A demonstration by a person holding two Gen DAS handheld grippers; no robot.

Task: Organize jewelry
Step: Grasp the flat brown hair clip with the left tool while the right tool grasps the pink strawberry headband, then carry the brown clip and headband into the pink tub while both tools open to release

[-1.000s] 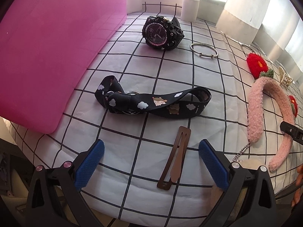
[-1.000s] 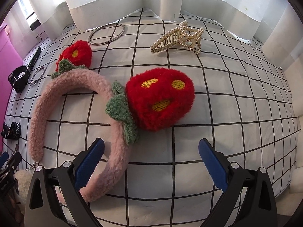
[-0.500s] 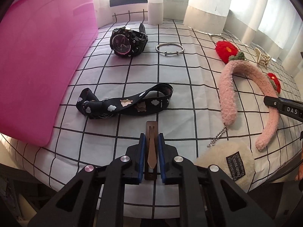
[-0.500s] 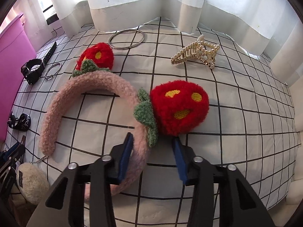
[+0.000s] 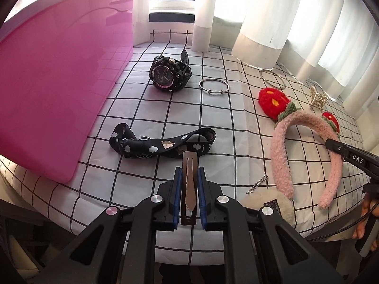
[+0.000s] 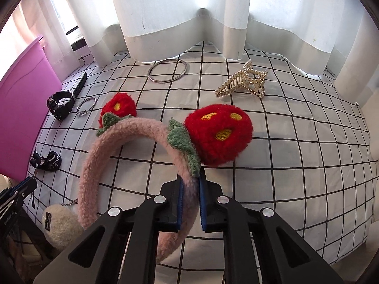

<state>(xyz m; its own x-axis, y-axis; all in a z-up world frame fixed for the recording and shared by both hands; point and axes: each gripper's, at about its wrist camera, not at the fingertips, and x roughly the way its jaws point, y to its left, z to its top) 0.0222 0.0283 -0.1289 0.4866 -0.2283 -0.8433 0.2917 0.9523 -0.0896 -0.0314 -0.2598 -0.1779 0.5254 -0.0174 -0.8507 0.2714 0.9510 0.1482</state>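
Low in the centre of your left wrist view, your left hand-held gripper (image 5: 189, 187) is clamped on the brown hair clip (image 5: 189, 179), blue pads (image 5: 178, 194) pressed to both long edges, the clip's far end poking out ahead of the fingers. Just beyond that tip lies the black cloud-print strap (image 5: 163, 145) on the checked cloth (image 5: 213, 118) covering the desk. Further up the frame sits the black watch (image 5: 169, 75), with a thin silver bangle (image 5: 214, 86) just to its right. The whole left side is filled by the pink bin (image 5: 52, 82).

Over in your right wrist view, your right hand-held gripper (image 6: 190, 203) is closed around the pink fuzzy headband (image 6: 113, 146), gripping the band low in the centre, right below the green leaf and the big red strawberry pom (image 6: 219, 135). The second, smaller strawberry (image 6: 120, 106) sits on the band's far side, upper left of centre. Top centre you have the large metal ring (image 6: 167, 71); to its right, the pearl claw clip (image 6: 241, 81), well apart from the headband. At lower left a cream pom keychain (image 6: 59, 224) rests just beside the band's free end, its ball chain touching the band or very nearly so. Your left gripper's edge shows at the far left border.
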